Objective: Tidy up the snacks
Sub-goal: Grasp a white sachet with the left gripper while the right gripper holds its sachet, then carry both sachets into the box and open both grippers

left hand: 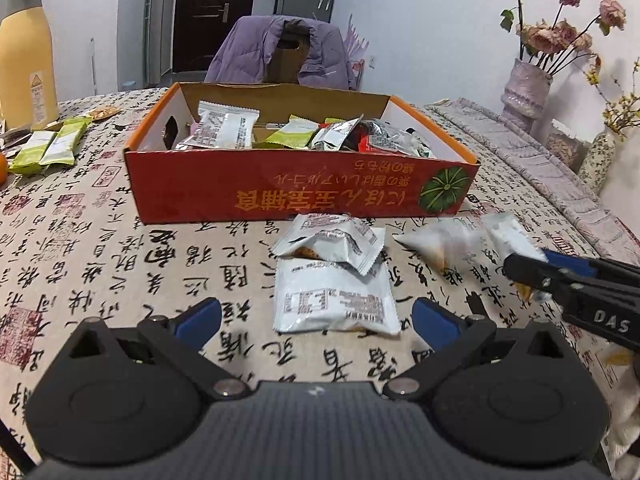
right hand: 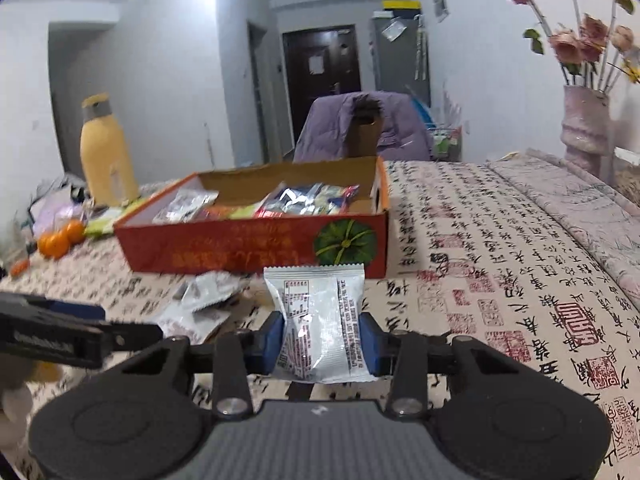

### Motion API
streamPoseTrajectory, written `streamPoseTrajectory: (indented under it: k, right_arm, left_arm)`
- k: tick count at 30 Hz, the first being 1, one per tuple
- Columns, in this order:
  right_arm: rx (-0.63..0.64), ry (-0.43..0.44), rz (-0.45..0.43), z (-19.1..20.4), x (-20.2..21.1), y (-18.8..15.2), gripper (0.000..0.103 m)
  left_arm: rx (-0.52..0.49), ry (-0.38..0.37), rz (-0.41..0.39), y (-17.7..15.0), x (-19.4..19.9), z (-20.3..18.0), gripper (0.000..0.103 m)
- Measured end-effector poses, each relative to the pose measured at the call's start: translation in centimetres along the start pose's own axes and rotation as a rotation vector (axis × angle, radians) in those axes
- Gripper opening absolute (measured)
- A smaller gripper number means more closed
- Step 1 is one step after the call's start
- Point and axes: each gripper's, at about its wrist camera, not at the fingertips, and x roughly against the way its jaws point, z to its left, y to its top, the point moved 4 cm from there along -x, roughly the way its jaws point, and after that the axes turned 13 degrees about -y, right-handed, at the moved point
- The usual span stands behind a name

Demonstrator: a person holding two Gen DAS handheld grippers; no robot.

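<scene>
An open red cardboard box [left hand: 280, 192] [right hand: 256, 248] with several snack packets in it stands on the calligraphy-print tablecloth. In front of it lie two silver packets, one flat [left hand: 336, 300] and one [left hand: 332, 242] overlapping its far edge. My left gripper [left hand: 316, 318] is open just above the cloth, its blue fingers on either side of the flat packet without touching it. My right gripper [right hand: 322, 336] is shut on a silver snack packet [right hand: 316, 312], held upright off the table. In the left wrist view it [left hand: 528, 268] comes in from the right with that packet [left hand: 504, 236] blurred.
A yellow bottle [left hand: 26, 56] [right hand: 104, 152], green snack bars [left hand: 48, 146] and oranges [right hand: 60, 238] sit at the table's left. A vase of dried roses [left hand: 524, 92] [right hand: 586, 128] stands at the right. A chair with a purple jacket [left hand: 280, 52] is behind the box.
</scene>
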Motion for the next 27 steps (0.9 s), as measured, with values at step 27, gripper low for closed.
streamPoseTrajectory:
  k: [27]
  right_arm:
    - [-0.076, 0.017, -0.002, -1.5, -1.3, -0.4, 0.040]
  left_arm:
    - [-0.018, 0.118, 0.051, 0.7, -4.9, -1.7, 0.064]
